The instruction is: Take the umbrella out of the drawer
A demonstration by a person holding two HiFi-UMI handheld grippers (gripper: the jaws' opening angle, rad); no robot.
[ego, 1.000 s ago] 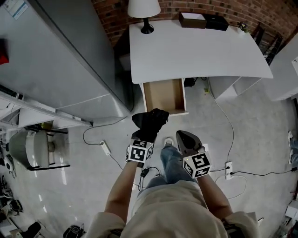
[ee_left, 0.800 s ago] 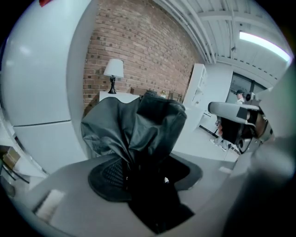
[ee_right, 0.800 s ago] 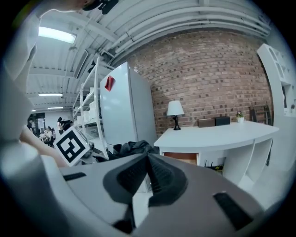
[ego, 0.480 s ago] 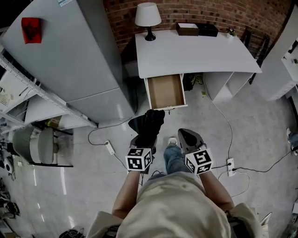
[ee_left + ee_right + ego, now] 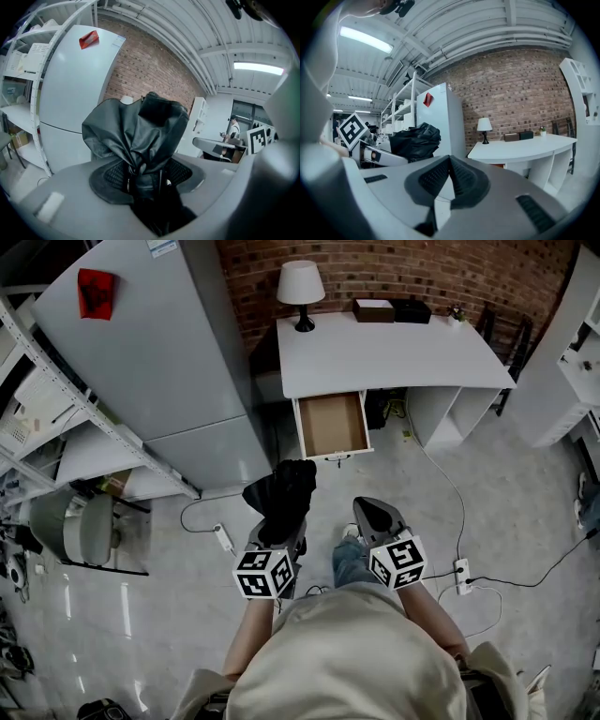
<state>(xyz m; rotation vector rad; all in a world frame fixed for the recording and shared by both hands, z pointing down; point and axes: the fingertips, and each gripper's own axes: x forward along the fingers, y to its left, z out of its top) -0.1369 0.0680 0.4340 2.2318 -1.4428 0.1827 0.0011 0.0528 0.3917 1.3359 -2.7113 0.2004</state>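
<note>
To the left of the left gripper [image 5: 281,526] stands a tall pale grey refrigerator [image 5: 159,362] with a small red tag [image 5: 97,292] stuck near its top, and open metal shelving [image 5: 37,409] further left. The left gripper is clamped on the black folded fabric umbrella [image 5: 281,495]: in the left gripper view its ribbed pads [image 5: 180,171] press the bunched cloth [image 5: 136,136] from both sides, and the bundle rises beyond the jaw tips. The umbrella hangs above the pale floor [image 5: 169,615], out of the light wooden drawer [image 5: 331,425], which stands pulled out ahead of both grippers, well apart from them, under the white curved desk [image 5: 394,357]. Just right of the umbrella, the right gripper [image 5: 372,514] is closed tight, its pads meeting with nothing between them in the right gripper view [image 5: 450,176]. On the desk beyond stand a white-shaded lamp [image 5: 301,287] and two small boxes [image 5: 373,309].
</note>
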